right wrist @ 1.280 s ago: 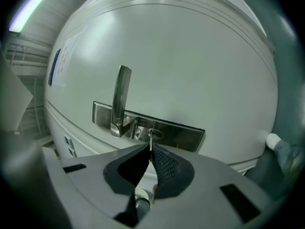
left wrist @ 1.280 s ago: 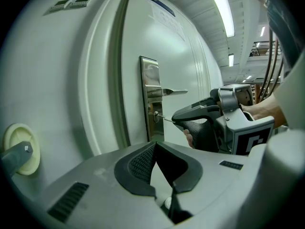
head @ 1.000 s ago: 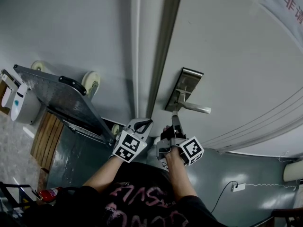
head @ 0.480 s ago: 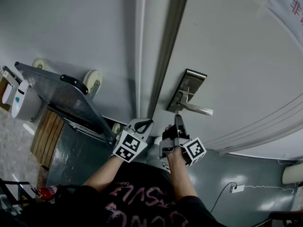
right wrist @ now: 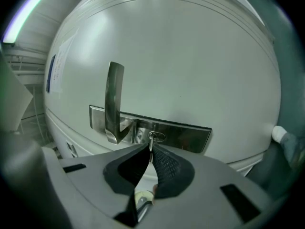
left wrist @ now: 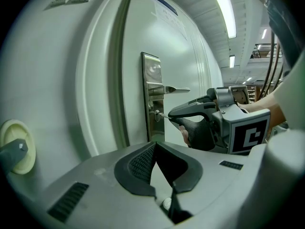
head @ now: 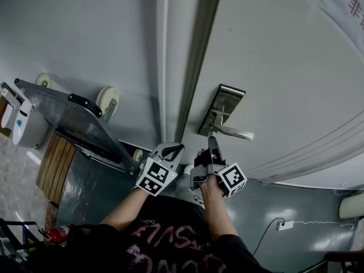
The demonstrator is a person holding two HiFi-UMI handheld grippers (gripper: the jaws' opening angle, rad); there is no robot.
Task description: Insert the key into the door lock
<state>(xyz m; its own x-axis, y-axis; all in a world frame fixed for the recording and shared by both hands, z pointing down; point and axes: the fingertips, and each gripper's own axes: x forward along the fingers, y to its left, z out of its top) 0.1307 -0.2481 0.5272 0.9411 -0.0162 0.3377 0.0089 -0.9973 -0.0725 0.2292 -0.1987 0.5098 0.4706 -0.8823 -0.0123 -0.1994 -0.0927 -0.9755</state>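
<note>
**A:** Right gripper view: the right hand-held gripper (right wrist: 150,150) is clenched on the key (right wrist: 151,145), with the blade tip at the lock cylinder (right wrist: 156,137). Any change over the last second?

**B:** Almost none. In the head view it nudges toward the plate and settles back, and the tip stays on the keyway. Judgement: alignment looks done and the push inward remains. I can't read how deep the blade sits.

**A:** Materials and shapes?

**B:** Key: thin bright metal, a flat blade held edge-on between dark cross-hatched pads. Cylinder: a small oval polished collar. Lock plate (right wrist: 187,136): a long brushed-steel rectangle, reflective. Lever handle (right wrist: 114,101): a flat steel bar with a curved end, at 10 o'clock from the cylinder. Door (right wrist: 181,56): smooth, matt, off-white.

**A:** The other side?

**B:** Left hand-held gripper (left wrist: 154,146): jaws together on nothing. In the head view it sits at 9 o'clock from the right one, clear of the plate.
</note>
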